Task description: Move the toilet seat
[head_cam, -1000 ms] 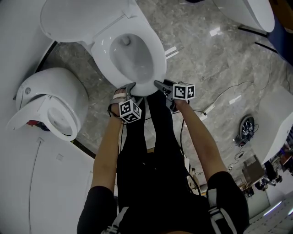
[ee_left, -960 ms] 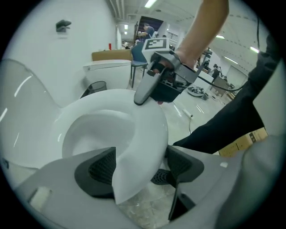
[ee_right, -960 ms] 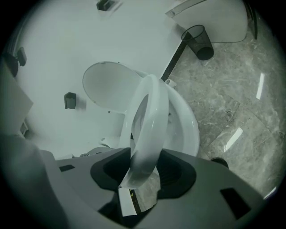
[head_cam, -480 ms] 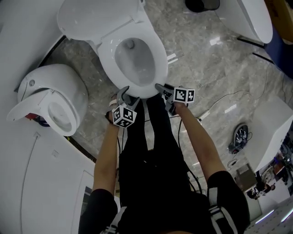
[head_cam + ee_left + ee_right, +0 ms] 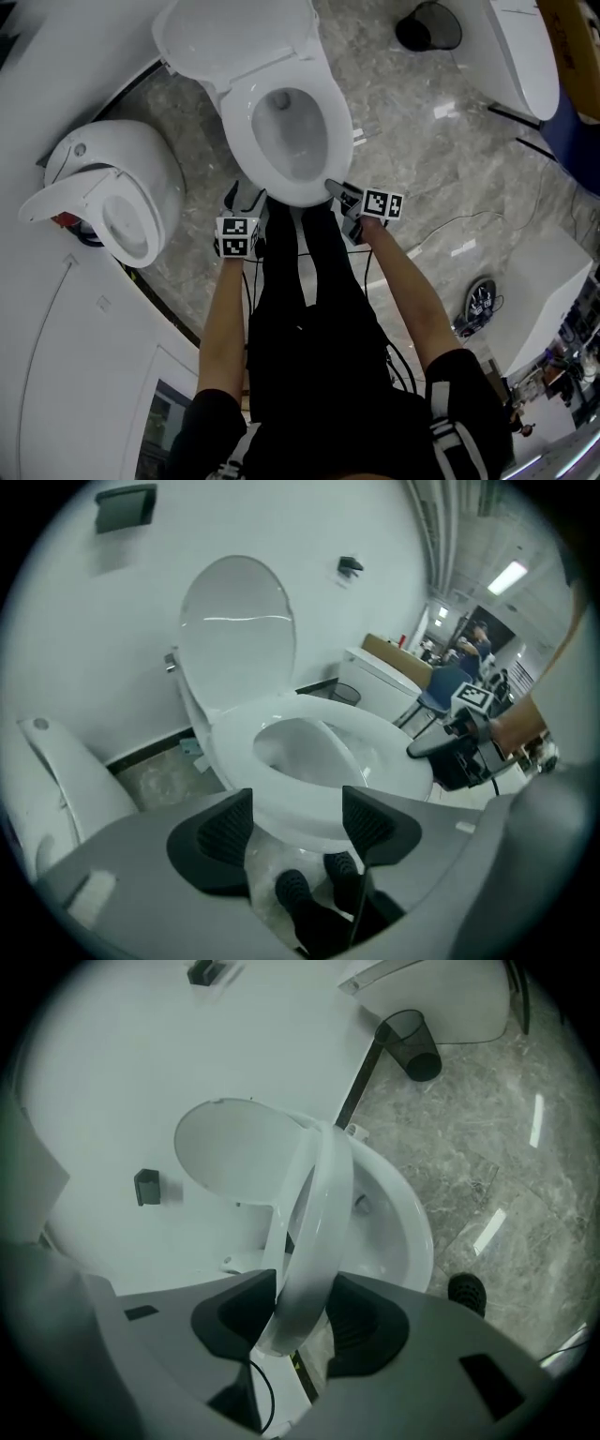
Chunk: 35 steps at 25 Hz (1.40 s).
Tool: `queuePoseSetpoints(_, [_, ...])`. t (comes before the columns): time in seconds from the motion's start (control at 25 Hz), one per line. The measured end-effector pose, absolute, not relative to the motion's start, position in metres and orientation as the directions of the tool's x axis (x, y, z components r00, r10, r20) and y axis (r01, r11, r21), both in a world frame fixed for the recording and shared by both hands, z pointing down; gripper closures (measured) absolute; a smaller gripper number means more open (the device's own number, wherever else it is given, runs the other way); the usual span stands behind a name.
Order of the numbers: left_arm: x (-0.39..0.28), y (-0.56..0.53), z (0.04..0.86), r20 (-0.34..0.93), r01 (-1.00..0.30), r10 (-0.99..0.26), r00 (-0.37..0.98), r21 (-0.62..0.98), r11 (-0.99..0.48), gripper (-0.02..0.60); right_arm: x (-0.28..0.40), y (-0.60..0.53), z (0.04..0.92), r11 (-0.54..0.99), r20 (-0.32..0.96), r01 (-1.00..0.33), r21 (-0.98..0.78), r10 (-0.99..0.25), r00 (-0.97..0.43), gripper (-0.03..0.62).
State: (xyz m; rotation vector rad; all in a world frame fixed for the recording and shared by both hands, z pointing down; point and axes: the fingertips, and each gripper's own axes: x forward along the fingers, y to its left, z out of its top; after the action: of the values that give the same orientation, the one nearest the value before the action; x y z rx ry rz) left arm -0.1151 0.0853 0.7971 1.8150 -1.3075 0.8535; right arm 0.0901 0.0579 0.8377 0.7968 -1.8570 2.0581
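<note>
One white toilet (image 5: 234,42) stands with its lid up. Its toilet seat (image 5: 317,1213) looks like a hard, smooth, slippery ring, light enough to tip by the front edge. The right gripper (image 5: 302,1314) jaws pinch that edge. The left gripper (image 5: 298,819) jaws stand apart, have just closed a little, and hold nothing.
</note>
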Motion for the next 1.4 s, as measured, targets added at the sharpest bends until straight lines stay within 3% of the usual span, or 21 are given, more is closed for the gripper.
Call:
queuePoseSetpoints(0.4, [-0.123,0.105,0.807,0.853,-0.930,-0.475,0.218,0.330,0.165,0.280,0.082,0.047,0.812,-0.148,0.525,-0.504,-0.851,-0.185,-0.831,0.427])
queuePoseSetpoints(0.72, [-0.102,0.111,0.803,0.754,-0.609,-0.576,0.314,0.626,0.487,0.284,0.078,0.039,0.793,-0.135,0.501,-0.483,-0.865,-0.185,-0.846,0.425])
queuePoseSetpoints(0.88, [-0.093,0.108,0.797,0.702,-0.454,-0.632,0.329,0.704,0.546,0.278,0.077,0.037,0.787,-0.129,0.495,-0.478,-0.869,-0.175,-0.851,0.425])
queuePoseSetpoints(1.0, [-0.084,0.104,0.789,0.646,-0.368,-0.679,0.349,0.761,0.535,0.352,0.076,0.034,0.782,-0.117,0.492,-0.478,-0.870,-0.172,-0.853,0.422])
queuePoseSetpoints(1.4, [-0.074,0.090,0.771,0.586,-0.271,-0.730,0.352,0.811,0.519,0.382,0.067,0.023,0.761,-0.132,0.483,-0.465,-0.876,-0.201,-0.852,0.422])
